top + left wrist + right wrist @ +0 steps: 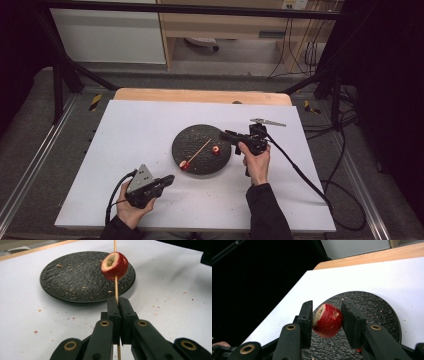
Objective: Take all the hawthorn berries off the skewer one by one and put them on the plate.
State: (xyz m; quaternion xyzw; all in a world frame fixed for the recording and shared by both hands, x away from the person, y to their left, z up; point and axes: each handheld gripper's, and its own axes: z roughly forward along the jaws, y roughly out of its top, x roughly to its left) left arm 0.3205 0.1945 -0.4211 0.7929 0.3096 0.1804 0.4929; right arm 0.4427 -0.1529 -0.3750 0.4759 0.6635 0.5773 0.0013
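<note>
A black round plate [200, 137] lies mid-table on the white sheet. My left gripper [170, 178] is shut on a thin wooden skewer [200, 148] that slants up over the plate. A red hollowed fruit piece [184, 164] is threaded low on it. In the left gripper view the skewer [116, 291] rises from between the closed jaws [117, 300] through that fruit [114, 266]. A second red fruit [216, 149] rests on the plate. My right gripper [226, 134] points at it, open. In the right gripper view the fruit [328, 320] sits framed between the spread jaws [327, 305], over the plate [377, 312].
Red and brown crumbs speckle the white sheet [150, 120] near the plate. A wooden board edge [200, 95] runs along the back. Cables [310, 175] trail off the right side, and metal frame legs [57, 85] stand beyond the table.
</note>
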